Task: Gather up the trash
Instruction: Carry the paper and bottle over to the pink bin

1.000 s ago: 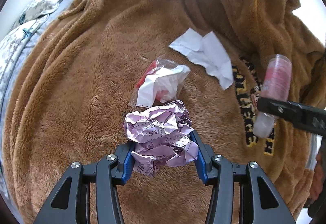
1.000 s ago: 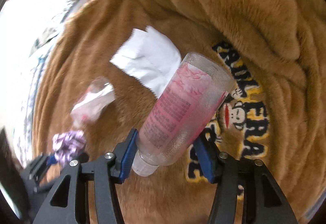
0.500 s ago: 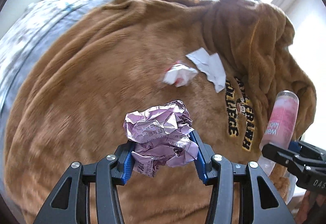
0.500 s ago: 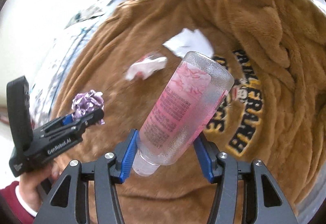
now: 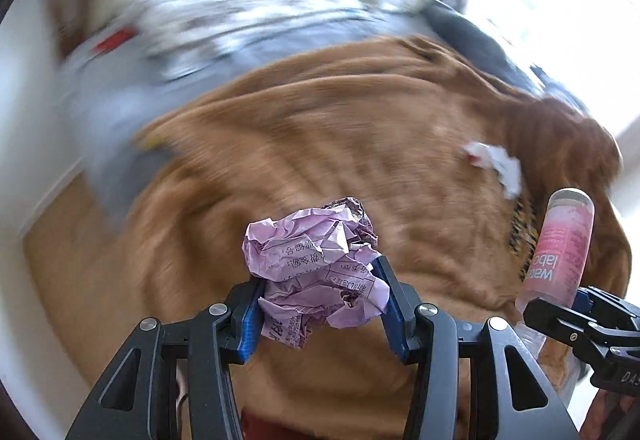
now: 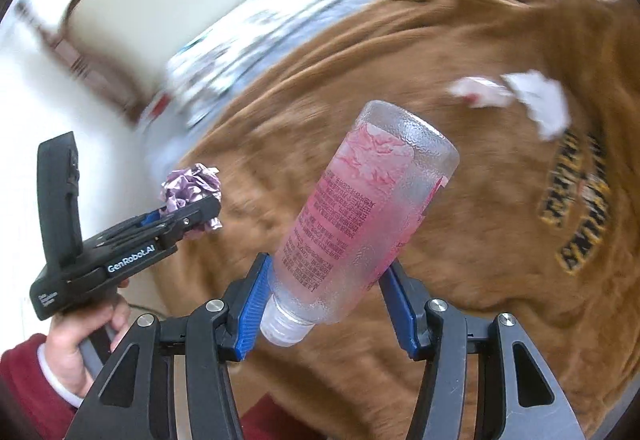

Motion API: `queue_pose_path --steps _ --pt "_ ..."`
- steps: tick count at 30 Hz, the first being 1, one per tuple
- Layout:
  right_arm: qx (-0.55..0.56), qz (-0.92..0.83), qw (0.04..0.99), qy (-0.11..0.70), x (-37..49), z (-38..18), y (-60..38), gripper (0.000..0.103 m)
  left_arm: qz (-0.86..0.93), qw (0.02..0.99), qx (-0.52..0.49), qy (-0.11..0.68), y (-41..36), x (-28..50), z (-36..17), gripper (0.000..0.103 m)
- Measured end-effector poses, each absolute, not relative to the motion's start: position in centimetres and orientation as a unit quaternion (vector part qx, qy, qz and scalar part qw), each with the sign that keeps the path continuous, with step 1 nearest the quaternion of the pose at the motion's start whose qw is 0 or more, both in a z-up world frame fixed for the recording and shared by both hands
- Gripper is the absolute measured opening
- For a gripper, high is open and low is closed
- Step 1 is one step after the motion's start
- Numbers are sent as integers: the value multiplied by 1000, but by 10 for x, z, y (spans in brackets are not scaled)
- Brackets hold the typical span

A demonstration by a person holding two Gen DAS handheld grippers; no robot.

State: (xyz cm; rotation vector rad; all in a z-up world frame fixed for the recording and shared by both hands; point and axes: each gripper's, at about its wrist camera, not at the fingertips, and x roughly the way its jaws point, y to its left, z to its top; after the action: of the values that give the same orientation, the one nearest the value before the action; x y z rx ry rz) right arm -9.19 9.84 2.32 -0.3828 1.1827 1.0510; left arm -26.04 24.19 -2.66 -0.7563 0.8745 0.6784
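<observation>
Claws first: we saw the left claw (image 5: 320, 292) clamped on a crumpled ball of lilac printed paper (image 5: 316, 272), its blue pads (image 5: 250, 316) pressed into the wad from both sides. In the right wrist view the same left claw (image 6: 192, 218) showed from the side, the paper ball (image 6: 192, 186) bulging past its tip, and a hand (image 6: 80, 344) in a dark red sleeve gripped its handle. The right claw (image 6: 326, 300) was closed on a clear textured plastic bottle with a pink label (image 6: 360, 224), held near its neck, the white cap (image 6: 282, 332) pointing down toward the camera and the base tilted up and to the right. In the left wrist view we found that bottle (image 5: 560, 244) standing nearly upright at the right edge, pinched low by the right claw (image 5: 560, 314).

Both claws hung above a brown fleece blanket (image 5: 320, 152) with yellow and black lettering (image 6: 576, 220) on it. On the blanket, well apart from both claws, lay a small clear wrapper with red and white inside (image 6: 478, 92) and, just beside it, a torn piece of white paper (image 6: 540, 108). Past the blanket we made out a pale blue patterned bedsheet (image 6: 256, 36), badly blurred.
</observation>
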Motion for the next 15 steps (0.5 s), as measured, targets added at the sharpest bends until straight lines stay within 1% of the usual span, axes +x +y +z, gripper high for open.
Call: queue_pose_path --steps 9,15 --pt "-257 598 575 496 -215 8 145 54 470 687 -416 366 211 -426 -47 51" --pt "-295 656 494 489 -292 -12 172 54 537 624 -447 351 198 -496 -64 51"
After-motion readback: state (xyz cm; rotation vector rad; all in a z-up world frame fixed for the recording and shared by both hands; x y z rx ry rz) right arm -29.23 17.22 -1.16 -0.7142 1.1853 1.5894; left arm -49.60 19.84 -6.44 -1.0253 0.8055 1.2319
